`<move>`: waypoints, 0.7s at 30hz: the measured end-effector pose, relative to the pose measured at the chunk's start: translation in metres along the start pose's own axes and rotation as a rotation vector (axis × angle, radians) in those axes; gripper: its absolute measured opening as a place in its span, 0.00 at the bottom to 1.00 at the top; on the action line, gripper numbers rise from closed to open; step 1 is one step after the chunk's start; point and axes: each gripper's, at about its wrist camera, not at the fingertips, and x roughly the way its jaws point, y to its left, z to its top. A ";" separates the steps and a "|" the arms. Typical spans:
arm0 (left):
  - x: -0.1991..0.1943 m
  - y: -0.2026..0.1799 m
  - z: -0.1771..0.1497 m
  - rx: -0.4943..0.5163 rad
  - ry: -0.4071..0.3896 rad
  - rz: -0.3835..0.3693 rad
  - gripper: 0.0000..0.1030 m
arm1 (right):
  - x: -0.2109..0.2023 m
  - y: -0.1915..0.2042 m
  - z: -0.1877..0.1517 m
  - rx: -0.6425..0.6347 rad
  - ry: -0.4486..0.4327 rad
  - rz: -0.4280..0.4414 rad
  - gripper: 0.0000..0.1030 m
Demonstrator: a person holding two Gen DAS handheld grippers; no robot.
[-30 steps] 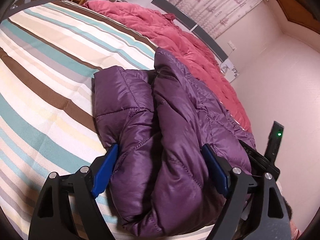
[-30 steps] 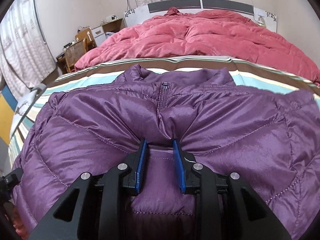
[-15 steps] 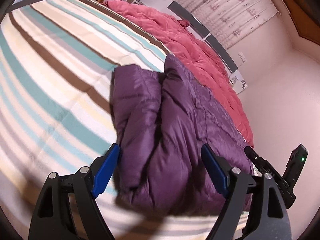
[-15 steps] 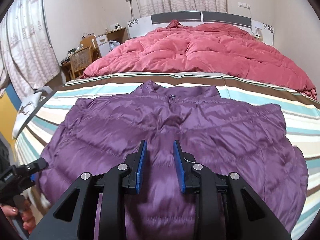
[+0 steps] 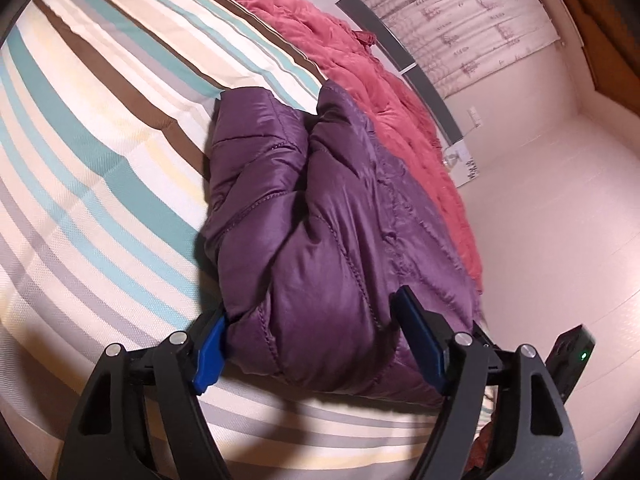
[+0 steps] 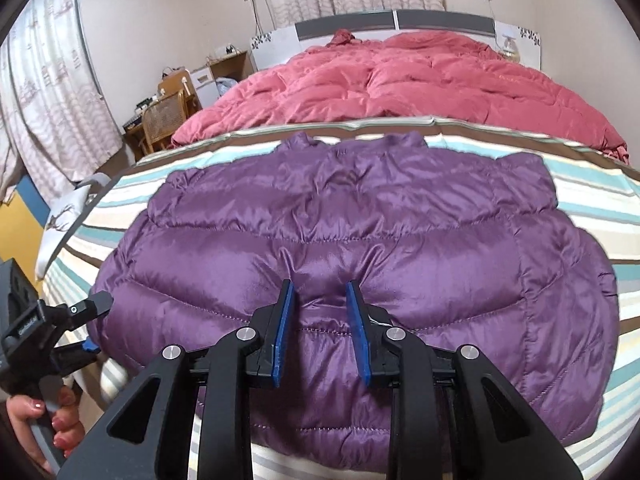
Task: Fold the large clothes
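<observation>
A purple quilted down jacket point(image 6: 360, 220) lies folded on the striped bedsheet point(image 6: 580, 208), collar toward the far side. It also shows in the left wrist view point(image 5: 320, 216), seen from its end. My left gripper point(image 5: 316, 328) is open wide, its blue pads on either side of the jacket's near end, not closed on it. It also shows in the right wrist view point(image 6: 90, 322). My right gripper point(image 6: 320, 296) is partly open over the jacket's near middle, a ridge of fabric between the pads, not clamped.
A red quilt point(image 6: 400, 76) is heaped at the head of the bed by the headboard point(image 6: 392, 22). A wicker chair point(image 6: 164, 120) and a desk stand at the left by the curtains. The striped sheet point(image 5: 100, 160) stretches left of the jacket.
Both grippers pulled back from the jacket, then the left one came in again around its near end. The right pads opened a little wider. The jacket lies flatter.
</observation>
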 end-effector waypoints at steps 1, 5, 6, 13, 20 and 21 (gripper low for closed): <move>0.000 -0.001 0.000 0.004 -0.004 0.006 0.73 | 0.005 -0.001 -0.001 0.001 0.017 -0.004 0.27; 0.006 -0.003 0.002 -0.017 -0.013 -0.017 0.74 | 0.029 -0.003 -0.009 -0.006 0.068 -0.024 0.27; 0.008 -0.004 0.002 -0.026 -0.012 -0.036 0.74 | 0.031 -0.003 -0.010 -0.001 0.069 -0.024 0.27; 0.016 0.010 0.005 -0.214 -0.092 -0.143 0.54 | 0.030 -0.006 -0.012 0.014 0.062 -0.006 0.27; 0.031 0.015 0.013 -0.251 -0.123 -0.166 0.30 | 0.031 -0.009 -0.012 0.026 0.057 -0.003 0.27; 0.031 0.014 0.014 -0.249 -0.130 -0.165 0.25 | 0.031 -0.009 -0.012 0.024 0.057 -0.005 0.27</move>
